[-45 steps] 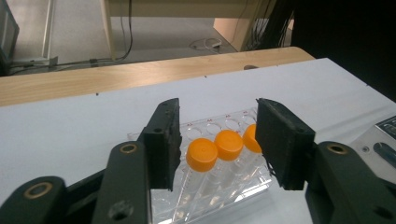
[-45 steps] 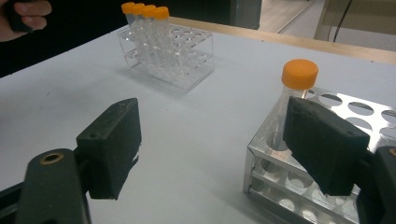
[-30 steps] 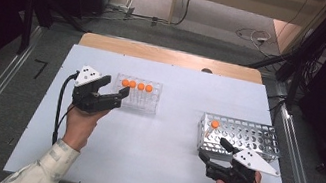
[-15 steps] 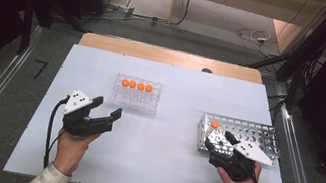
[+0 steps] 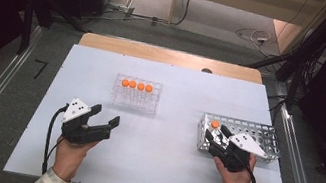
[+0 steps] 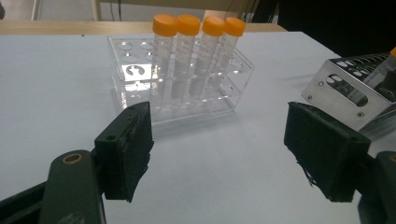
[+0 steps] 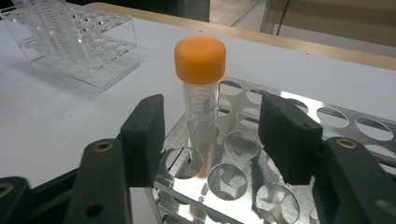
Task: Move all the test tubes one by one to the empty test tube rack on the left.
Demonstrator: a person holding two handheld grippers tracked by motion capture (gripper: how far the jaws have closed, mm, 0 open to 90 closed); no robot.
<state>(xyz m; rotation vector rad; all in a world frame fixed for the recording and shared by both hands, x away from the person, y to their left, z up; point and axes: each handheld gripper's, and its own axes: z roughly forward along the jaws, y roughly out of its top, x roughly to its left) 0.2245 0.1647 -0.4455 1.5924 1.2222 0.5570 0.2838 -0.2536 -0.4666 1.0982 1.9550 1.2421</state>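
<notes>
Landmark: clear rack (image 5: 136, 94) at mid desk (image 5: 162, 172), holding four orange-capped tubes (image 5: 135, 85) upright in one row.

1. Left tongs (image 5: 106, 117): near the clear rack, on its near-left side, apart from it. Jaws spread wide, nothing between them; in the left gripper view they frame the rack w/o contact.
2. Metal rack (image 5: 249, 137): well to the right of the clear rack.
3. Single tube (image 7: 201, 100), orange cap: upright in a corner hole of the metal rack, on the end facing the clear rack.
4. Right tongs (image 5: 213, 133): at that tube. My jaws have just been closing; tube stands between the pads, gaps visible both sides, so no grip yet.
</notes>
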